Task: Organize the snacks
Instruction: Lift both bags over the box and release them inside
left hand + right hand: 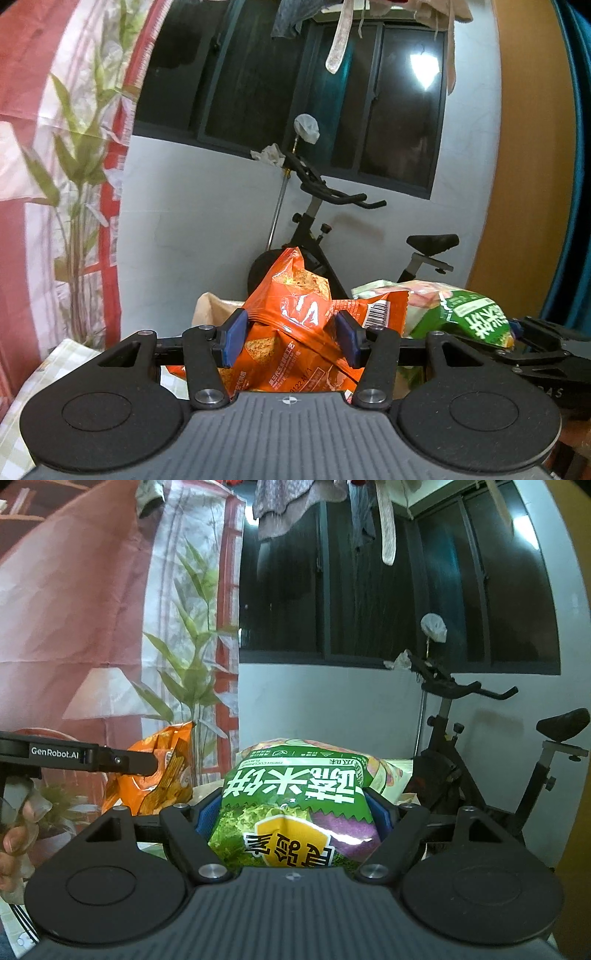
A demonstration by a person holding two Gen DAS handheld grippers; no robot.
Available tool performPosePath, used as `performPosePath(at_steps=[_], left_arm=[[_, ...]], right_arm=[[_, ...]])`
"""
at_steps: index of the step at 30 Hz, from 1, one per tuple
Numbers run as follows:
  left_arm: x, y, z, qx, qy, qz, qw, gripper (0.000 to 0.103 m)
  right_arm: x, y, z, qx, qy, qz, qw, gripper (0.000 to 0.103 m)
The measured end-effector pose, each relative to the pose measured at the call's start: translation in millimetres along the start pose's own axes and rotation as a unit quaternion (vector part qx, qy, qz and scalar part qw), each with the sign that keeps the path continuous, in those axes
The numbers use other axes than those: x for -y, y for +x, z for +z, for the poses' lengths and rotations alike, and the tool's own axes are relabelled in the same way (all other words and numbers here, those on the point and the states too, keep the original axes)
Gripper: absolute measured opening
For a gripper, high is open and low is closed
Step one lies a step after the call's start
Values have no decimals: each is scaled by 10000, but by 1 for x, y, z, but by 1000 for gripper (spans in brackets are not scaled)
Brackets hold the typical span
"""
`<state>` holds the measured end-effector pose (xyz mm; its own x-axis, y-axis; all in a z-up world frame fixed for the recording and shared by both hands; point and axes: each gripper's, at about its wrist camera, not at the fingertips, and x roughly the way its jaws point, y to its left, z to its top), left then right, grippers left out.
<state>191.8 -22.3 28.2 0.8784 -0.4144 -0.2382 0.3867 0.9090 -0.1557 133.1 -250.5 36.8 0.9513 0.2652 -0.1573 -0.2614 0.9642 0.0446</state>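
Observation:
My left gripper is shut on an orange snack bag, which fills the gap between its blue pads and stands up above them. The orange bag also shows at the left of the right wrist view, with the left gripper's arm across it. My right gripper is shut on a green rice-cracker bag, held upright between its blue pads. That green bag shows at the right of the left wrist view, with the right gripper's body beside it.
A black exercise bike stands by the white wall under a dark window. A red and white curtain with a bamboo print hangs at the left. A brown paper bag's rim shows behind the orange bag. A checked cloth lies at lower left.

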Motion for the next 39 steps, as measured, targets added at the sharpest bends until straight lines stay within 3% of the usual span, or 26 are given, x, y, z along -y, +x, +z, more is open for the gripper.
performPosePath(at_steps=[9,15,20,22,24,30,39], left_arm=[[-14,62,12,-363,-277,-25,9990,55],[-16,94,13,-643,-214,82,9977,56],[-21,110,8,-927,-272,42,9953,76],[-23,111,6,-971,-239,109,9949,77],[-26,110,5,-1046,-258,169,9940,77],[-28,87,10,-1023,-290,285,9939,77],[-18,10,6,-720,8,491,9962,77]], right_arm=[[30,74,17,-840,156,256,9960,78],[47,121,16,-1737,605,343,9823,78],[56,144,10,-2209,727,241,9723,81],[56,148,8,-2332,717,213,9696,85],[57,148,7,-2351,736,171,9690,92],[62,140,14,-2212,911,78,9709,92],[47,65,28,-1414,656,287,9874,92]])
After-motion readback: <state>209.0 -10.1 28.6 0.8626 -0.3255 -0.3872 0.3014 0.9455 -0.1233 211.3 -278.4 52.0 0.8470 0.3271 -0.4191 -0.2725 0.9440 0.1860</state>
